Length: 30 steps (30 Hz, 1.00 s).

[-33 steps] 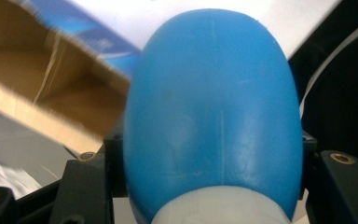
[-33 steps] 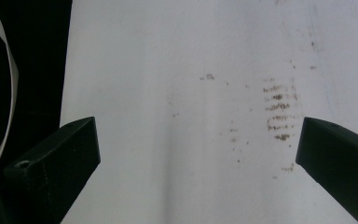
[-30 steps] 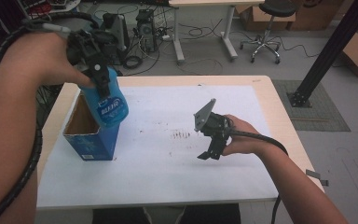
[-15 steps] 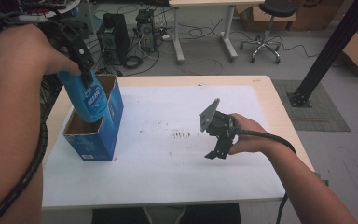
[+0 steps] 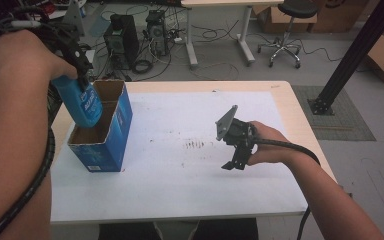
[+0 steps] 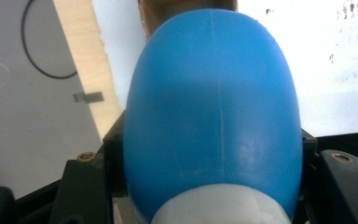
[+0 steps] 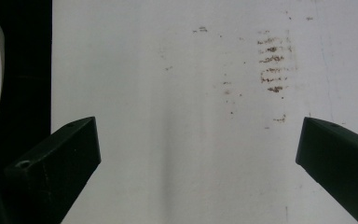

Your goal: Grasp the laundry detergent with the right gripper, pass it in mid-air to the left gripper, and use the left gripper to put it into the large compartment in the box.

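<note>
White tabletop [image 5: 180,175] held a blue box [image 5: 105,137]; left gripper [image 5: 77,62] clamped a smooth blue bottle [image 5: 82,102] over it; right gripper's [image 5: 235,160] jaws stood apart.

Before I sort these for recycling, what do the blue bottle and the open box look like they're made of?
The bottle looks like smooth, slightly glossy blue plastic: a moulding seam runs down its side, and the white cap below it looks plastic too. The box looks like cardboard: its inside walls are plain brown, its outside printed blue with a faint sheen, probably coated.
</note>
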Available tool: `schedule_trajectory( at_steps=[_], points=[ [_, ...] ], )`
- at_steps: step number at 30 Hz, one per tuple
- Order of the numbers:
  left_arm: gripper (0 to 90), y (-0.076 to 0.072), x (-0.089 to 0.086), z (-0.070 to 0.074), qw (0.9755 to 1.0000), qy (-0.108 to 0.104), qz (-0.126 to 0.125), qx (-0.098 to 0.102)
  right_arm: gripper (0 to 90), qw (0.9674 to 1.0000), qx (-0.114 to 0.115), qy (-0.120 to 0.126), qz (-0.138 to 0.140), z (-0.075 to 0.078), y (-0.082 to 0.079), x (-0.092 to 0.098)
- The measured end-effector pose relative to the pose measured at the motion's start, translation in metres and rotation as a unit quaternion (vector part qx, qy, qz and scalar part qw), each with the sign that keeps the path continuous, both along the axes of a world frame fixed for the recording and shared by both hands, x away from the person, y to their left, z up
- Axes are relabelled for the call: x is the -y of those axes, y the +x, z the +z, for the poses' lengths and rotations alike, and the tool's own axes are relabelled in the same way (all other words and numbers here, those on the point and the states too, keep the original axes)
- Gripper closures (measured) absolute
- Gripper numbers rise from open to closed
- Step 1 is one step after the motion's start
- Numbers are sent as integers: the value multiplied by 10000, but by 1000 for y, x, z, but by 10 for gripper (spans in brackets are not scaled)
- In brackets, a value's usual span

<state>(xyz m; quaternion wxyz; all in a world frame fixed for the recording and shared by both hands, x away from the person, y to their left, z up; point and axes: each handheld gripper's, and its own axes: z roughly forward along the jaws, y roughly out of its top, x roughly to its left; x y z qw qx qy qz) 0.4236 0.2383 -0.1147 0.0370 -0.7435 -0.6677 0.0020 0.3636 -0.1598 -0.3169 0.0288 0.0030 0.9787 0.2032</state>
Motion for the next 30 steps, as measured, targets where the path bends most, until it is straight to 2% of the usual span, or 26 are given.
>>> schedule_trajectory(
  at_steps=[3,14,22,30],
  points=[
    [392,3,-6,-12,9999,-132,40,-28,0,10000,4,-26,-4,-1,0,0],
    [391,9,-13,-53,9997,-151,75,-176,0,10000,-10,9,-28,-4,-1,0],
    [392,12,-8,-90,9994,-138,-2,-315,0,10000,9,27,-35,-5,-1,1],
    [392,16,-6,-118,9991,-145,-36,-406,0,10000,15,38,-44,-6,-2,4]
  ],
)
